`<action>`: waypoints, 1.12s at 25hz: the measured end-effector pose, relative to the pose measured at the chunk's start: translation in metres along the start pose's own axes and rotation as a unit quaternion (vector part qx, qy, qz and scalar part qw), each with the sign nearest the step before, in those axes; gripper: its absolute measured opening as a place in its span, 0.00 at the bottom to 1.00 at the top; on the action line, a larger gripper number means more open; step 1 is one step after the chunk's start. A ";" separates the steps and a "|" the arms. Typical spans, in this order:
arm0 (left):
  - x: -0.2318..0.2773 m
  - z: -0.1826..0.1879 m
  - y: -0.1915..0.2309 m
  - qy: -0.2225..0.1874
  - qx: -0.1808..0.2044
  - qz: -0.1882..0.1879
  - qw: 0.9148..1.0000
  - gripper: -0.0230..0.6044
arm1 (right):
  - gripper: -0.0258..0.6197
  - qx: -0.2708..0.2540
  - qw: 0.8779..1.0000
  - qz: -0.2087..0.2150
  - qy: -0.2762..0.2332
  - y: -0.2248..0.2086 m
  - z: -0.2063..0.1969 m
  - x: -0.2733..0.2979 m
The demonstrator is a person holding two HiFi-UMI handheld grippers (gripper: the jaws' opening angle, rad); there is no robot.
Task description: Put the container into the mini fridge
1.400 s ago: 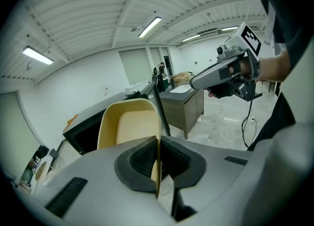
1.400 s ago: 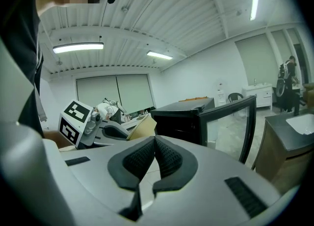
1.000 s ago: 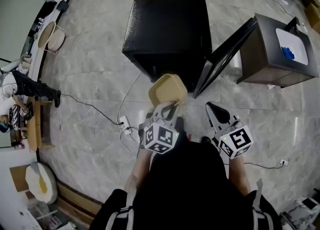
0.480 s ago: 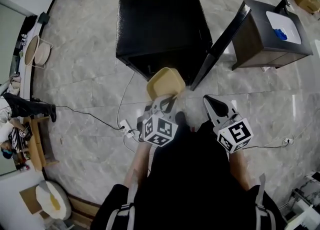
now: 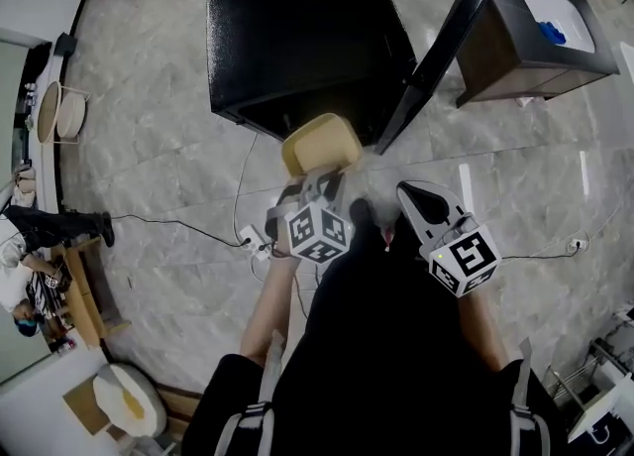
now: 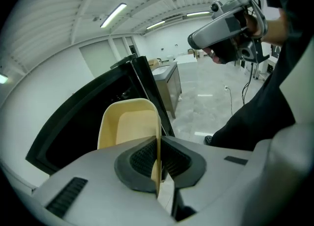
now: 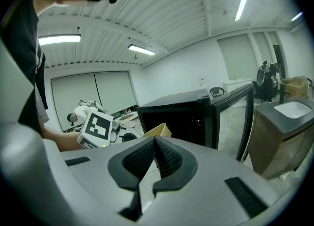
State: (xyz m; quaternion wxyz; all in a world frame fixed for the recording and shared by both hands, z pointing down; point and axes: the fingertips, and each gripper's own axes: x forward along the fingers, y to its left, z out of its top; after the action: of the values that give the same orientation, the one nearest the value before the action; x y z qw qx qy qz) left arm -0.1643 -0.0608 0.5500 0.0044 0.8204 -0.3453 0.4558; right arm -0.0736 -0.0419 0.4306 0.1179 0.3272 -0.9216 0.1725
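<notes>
— Closest in, what are the tools doing?
— The left gripper (image 6: 158, 157) is clamped on the yellow container (image 6: 128, 124). Its own view shows the thin rim pinched between the pads, which the head view hides. The right gripper (image 7: 154, 146) has its jaws pressed together on nothing.
— And the container?
— It's in the air, just before the black mini fridge (image 5: 297, 38). The door (image 5: 436, 48) stands swung out, with a grey cabinet (image 5: 515, 48) beyond.
</notes>
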 end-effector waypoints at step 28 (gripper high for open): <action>0.163 -0.050 0.061 0.068 0.066 -0.017 0.995 0.11 | 0.07 0.038 0.997 -0.031 0.060 -0.019 -0.039 0.012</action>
State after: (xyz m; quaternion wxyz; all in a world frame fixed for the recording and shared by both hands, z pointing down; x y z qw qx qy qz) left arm -0.1799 -0.1829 0.6822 -0.0184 0.7918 -0.2994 0.5320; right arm -0.0659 -0.0472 0.4742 0.1658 0.3493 -0.8949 0.2229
